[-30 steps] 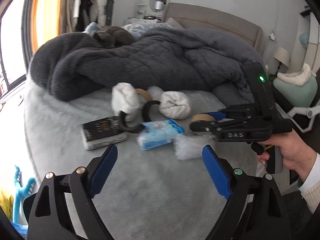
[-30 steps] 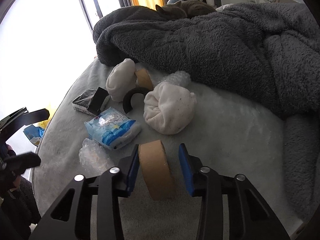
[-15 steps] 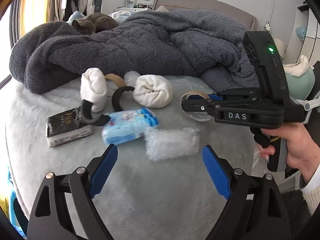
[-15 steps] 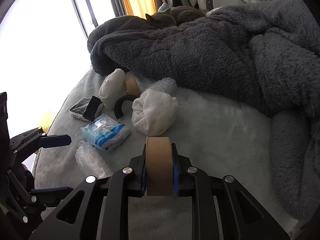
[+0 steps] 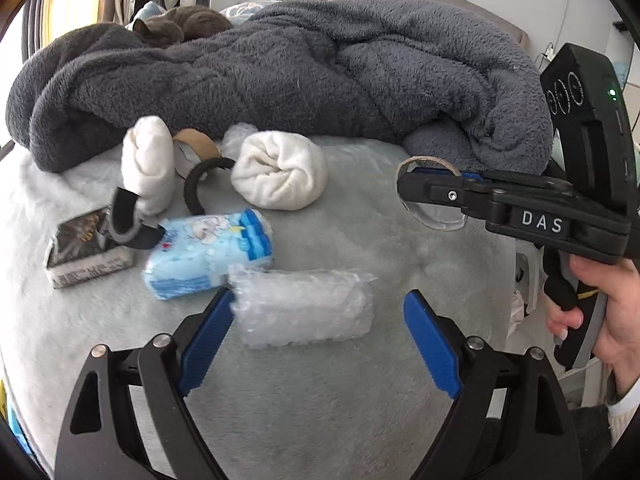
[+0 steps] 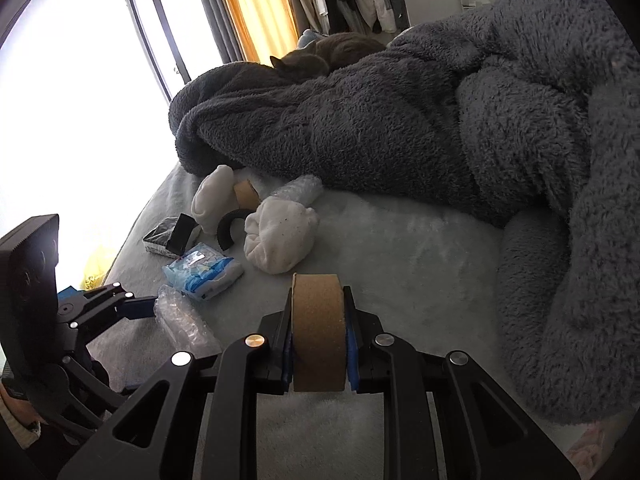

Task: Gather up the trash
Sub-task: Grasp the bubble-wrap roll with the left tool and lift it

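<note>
You've got the cardboard tape core [image 6: 319,330] clamped between the pads of your right gripper [image 6: 319,344], held clear above the bed, so one piece of trash is in hand, though no bin shows in either view, so nothing counts as collected yet. Your left gripper [image 5: 316,340] hangs with its fingers wide apart over the bubble wrap wad [image 5: 302,308]; the left pad sits just beside the wad's end, the right pad well apart from it, nothing squeezed. That looks like your next pick. Left on the bed: the blue tissue pack [image 5: 208,254], a second cardboard core [image 5: 196,148] behind the white rolled socks [image 5: 280,176], another scrap of bubble wrap [image 6: 300,190] by the blanket, a black curved band [image 5: 196,184] and a small dark box [image 5: 86,256]. The surface is a soft pale grey plush bedspread [image 5: 360,420], giving underfoot for grips. A heaped dark grey fleece blanket [image 5: 300,72] fills the far side, a grey cat [image 6: 328,56] curled on top, bright window and orange curtains [image 6: 244,4] beyond.
</note>
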